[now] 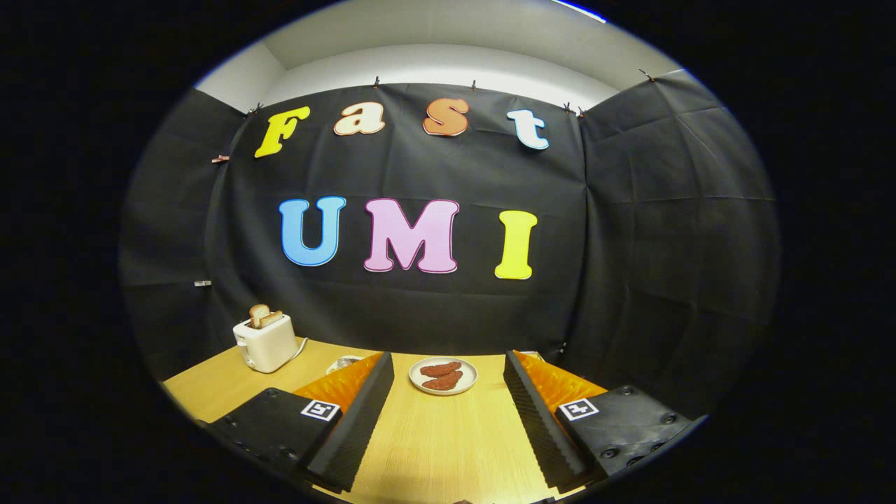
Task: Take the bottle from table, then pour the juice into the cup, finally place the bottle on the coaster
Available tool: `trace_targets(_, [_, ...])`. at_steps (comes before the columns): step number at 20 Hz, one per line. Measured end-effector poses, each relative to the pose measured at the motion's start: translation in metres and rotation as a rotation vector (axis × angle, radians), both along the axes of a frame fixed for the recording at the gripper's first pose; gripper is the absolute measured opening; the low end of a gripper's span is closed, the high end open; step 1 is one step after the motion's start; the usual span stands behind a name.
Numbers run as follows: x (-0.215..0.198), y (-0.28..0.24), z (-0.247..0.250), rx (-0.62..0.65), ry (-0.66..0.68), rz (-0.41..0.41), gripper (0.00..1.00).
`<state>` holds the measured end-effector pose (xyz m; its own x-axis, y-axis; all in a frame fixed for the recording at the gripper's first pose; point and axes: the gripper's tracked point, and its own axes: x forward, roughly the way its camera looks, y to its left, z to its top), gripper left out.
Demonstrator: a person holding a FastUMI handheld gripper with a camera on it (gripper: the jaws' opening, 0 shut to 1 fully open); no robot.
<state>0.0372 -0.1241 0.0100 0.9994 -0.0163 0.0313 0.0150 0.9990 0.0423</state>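
My gripper (448,402) is open, its two fingers spread wide above the wooden table (434,448) with only bare tabletop between them. Beyond the fingers, near the far edge of the table, sits a small white plate (443,376) with two reddish-brown pieces of food on it. A small pale object (343,363) peeks out behind the left finger; I cannot tell what it is.
A white toaster (265,341) with slices of bread in its slots stands at the far left of the table, its cord trailing to the right. The black cloth wall closes off the table at the back and on both sides.
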Motion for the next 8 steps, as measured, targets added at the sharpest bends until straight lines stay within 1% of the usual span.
trace_targets(8, [-0.003,0.031,0.016,-0.016,-0.026,0.041,0.97])
